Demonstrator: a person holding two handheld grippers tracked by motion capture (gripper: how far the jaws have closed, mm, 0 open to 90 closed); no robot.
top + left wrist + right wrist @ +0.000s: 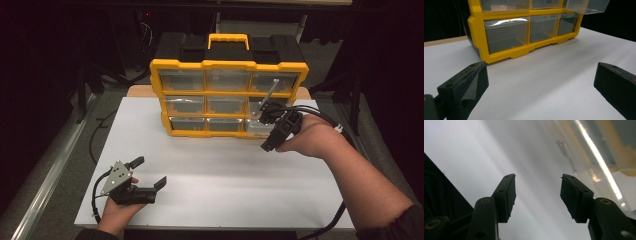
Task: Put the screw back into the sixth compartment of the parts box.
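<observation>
The high view looks forward and down over the white table point(210, 170). The left gripper view sits low, facing the yellow organizer point(506, 53) nearby, which both share. The right gripper view hangs close above the tabletop.

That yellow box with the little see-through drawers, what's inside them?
The yellow box has clear drawers that look empty. A long metal rod pokes from a right-hand drawer; its lower end is hidden behind the right gripper.
</observation>
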